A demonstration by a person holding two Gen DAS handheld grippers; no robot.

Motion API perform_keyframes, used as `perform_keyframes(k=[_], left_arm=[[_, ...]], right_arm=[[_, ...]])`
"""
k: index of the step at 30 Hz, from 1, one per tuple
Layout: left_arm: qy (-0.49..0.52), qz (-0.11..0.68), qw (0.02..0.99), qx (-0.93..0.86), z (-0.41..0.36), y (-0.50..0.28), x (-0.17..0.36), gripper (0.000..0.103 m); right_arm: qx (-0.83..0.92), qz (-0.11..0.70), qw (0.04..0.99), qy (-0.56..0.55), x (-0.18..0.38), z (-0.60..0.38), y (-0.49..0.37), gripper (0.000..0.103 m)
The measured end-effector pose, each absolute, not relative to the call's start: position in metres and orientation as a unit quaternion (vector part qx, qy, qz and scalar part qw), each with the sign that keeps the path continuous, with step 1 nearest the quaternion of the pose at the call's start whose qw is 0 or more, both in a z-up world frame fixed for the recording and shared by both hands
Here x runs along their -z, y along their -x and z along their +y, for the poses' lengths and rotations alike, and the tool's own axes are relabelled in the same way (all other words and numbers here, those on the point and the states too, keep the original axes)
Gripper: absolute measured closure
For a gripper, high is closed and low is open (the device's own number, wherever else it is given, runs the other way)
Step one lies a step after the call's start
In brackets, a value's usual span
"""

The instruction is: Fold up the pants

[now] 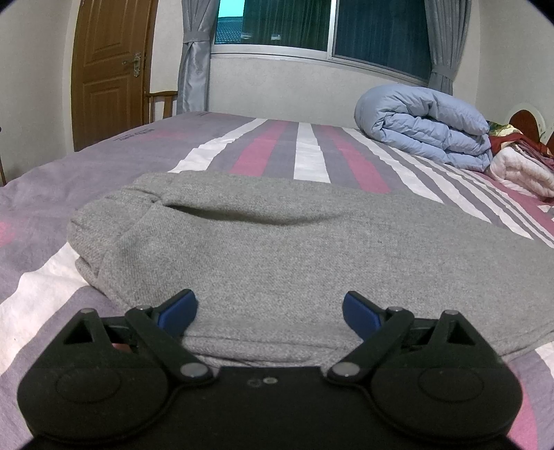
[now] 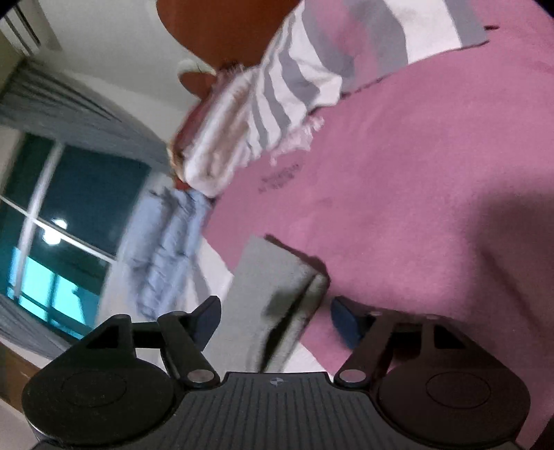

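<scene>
Pants [image 1: 284,242] lie folded on the striped bed [image 1: 104,166]. We see the left gripper [image 1: 270,311] spread wide over their near edge, while the right gripper [image 2: 273,318] stands released around a corner.

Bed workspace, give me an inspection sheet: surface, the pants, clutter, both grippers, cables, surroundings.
Surface: bed sheet, striped purple, pink and white, lightly wrinkled.
Job's things: grey pants lying folded in layers on the sheet; one edge shows in the right wrist view.
Clutter: rolled blue duvet at the far side; folded pink blanket beside it.
Grippers: left gripper open, jaws standing apart over the near edge of the pants, not pressing. Right gripper open, pants edge between the jaws, pads clear of it; this view is blurred.
Cables: nothing seen.
Surroundings: wooden door, window with grey curtains, plain walls.
</scene>
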State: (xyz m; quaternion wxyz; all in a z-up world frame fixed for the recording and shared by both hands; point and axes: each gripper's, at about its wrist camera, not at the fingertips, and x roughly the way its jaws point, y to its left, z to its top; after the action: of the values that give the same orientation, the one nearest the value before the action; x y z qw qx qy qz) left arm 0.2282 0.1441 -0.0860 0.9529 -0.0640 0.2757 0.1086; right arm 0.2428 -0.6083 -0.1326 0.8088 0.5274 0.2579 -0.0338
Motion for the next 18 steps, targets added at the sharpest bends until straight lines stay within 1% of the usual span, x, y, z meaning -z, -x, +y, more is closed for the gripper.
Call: perform_keyframes(k=[1, 2, 3, 4, 5, 7, 9, 10, 11, 12, 13, 14, 16, 17, 18], left_arm=[[0.064, 0.276, 0.953, -0.109, 0.144, -0.228, 0.086, 0.017], [0.063, 0.276, 0.953, -0.109, 0.144, -0.229, 0.086, 0.017], [0.064, 0.276, 0.953, -0.109, 0.144, -0.228, 0.086, 0.017], [0.064, 0.276, 0.953, -0.109, 0.144, -0.228, 0.086, 0.017], [0.063, 0.275, 0.953, -0.109, 0.144, -0.228, 0.086, 0.017], [0.063, 0.275, 0.953, -0.109, 0.144, -0.228, 0.086, 0.017], [0.063, 0.275, 0.953, -0.107, 0.144, -0.229, 0.086, 0.017], [0.063, 0.276, 0.953, -0.107, 0.144, -0.229, 0.086, 0.016], [0.062, 0.277, 0.953, -0.106, 0.144, -0.230, 0.086, 0.016], [0.061, 0.277, 0.953, -0.106, 0.144, -0.230, 0.086, 0.015], [0.061, 0.277, 0.953, -0.106, 0.143, -0.231, 0.086, 0.015], [0.061, 0.277, 0.953, -0.106, 0.144, -0.230, 0.086, 0.015], [0.064, 0.275, 0.954, -0.104, 0.145, -0.229, 0.087, 0.015], [0.064, 0.274, 0.954, -0.104, 0.145, -0.228, 0.087, 0.015], [0.064, 0.274, 0.954, -0.104, 0.145, -0.228, 0.087, 0.015]], right_arm=[[0.033, 0.269, 0.813, -0.516, 0.130, -0.606, -0.251, 0.033], [0.029, 0.285, 0.823, -0.490, 0.124, -0.599, -0.265, 0.054], [0.022, 0.311, 0.832, -0.459, 0.121, -0.594, -0.277, 0.090], [0.016, 0.321, 0.843, -0.431, 0.117, -0.590, -0.284, 0.090], [0.009, 0.307, 0.868, -0.391, 0.103, -0.588, -0.285, 0.091], [-0.018, 0.254, 0.895, -0.365, 0.077, -0.587, -0.277, 0.091], [-0.020, 0.227, 0.908, -0.351, 0.068, -0.587, -0.272, 0.091], [-0.013, 0.232, 0.908, -0.347, 0.075, -0.587, -0.274, 0.091], [0.004, 0.262, 0.901, -0.345, 0.091, -0.589, -0.281, 0.091], [0.022, 0.302, 0.882, -0.361, 0.114, -0.593, -0.289, 0.090], [0.025, 0.324, 0.856, -0.402, 0.137, -0.599, -0.291, 0.090], [0.020, 0.303, 0.852, -0.427, 0.142, -0.603, -0.285, 0.089], [0.038, 0.289, 0.860, -0.418, 0.129, -0.601, -0.270, 0.076], [0.064, 0.266, 0.870, -0.410, 0.119, -0.599, -0.255, 0.060], [0.081, 0.242, 0.874, -0.413, 0.111, -0.598, -0.240, 0.041]])
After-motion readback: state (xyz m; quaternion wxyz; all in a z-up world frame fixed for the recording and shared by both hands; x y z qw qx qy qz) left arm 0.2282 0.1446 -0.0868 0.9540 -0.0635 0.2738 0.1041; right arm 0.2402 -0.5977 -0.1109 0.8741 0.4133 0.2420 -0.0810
